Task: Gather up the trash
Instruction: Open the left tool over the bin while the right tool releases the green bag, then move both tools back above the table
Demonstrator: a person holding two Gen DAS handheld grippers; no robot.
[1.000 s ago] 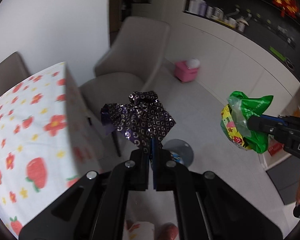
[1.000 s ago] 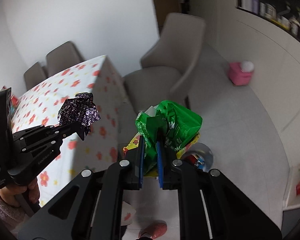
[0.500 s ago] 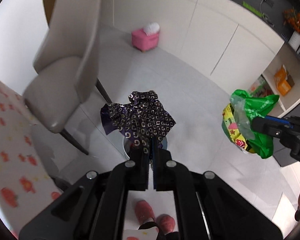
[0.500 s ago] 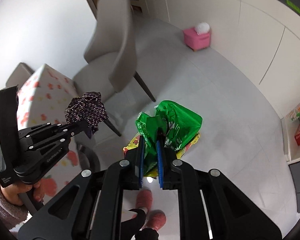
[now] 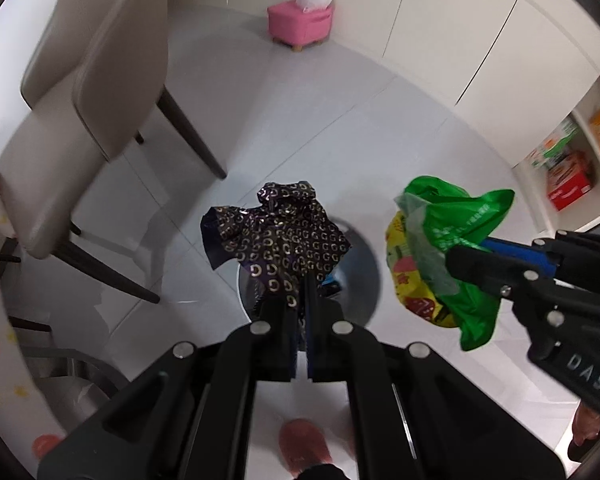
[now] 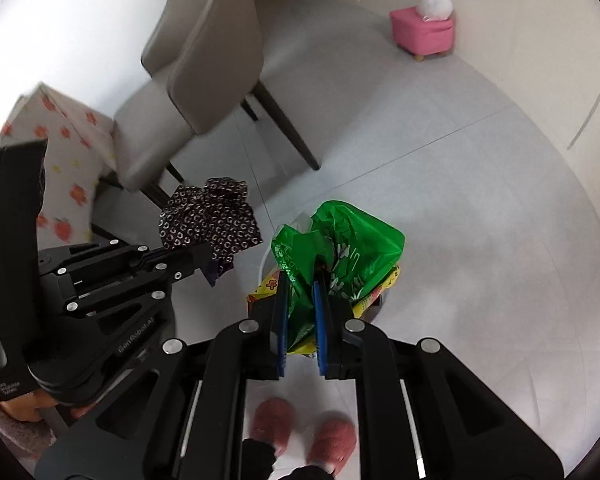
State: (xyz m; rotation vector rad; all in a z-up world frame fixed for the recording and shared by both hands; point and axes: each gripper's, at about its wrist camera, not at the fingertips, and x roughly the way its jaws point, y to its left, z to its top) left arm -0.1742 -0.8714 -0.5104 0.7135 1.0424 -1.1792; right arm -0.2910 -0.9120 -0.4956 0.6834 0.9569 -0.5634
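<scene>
Trash is held in both tongs above a round grey bin (image 5: 360,276) that stands on the pale tiled floor (image 5: 300,120). A crumpled dark wrapper (image 5: 276,240) printed with gold rings is pinched between the closed jaws of the left tongs (image 5: 302,312), and in the left wrist view it hangs directly over the bin's opening. A green plastic bag (image 6: 336,248) bunched together with a yellow printed wrapper (image 6: 266,286) is clamped by the right tongs (image 6: 300,312), whose blue-lined jaws are pressed onto the bundle; in the right wrist view the bundle covers most of the bin, of which only a sliver of rim is seen. The two bundles are held near each other but apart. Both tongs are pointed steeply downward. Pink slippers (image 6: 300,432) are seen on the floor below the tongs. A beige chair (image 5: 100,80) stands to the left, beside a desk covered with a flowered cloth (image 6: 68,152). A pink stool (image 5: 302,24) with a white fluffy thing on it is set against the far wall. A hand (image 6: 24,412) is seen gripping the left tongs' handle.
</scene>
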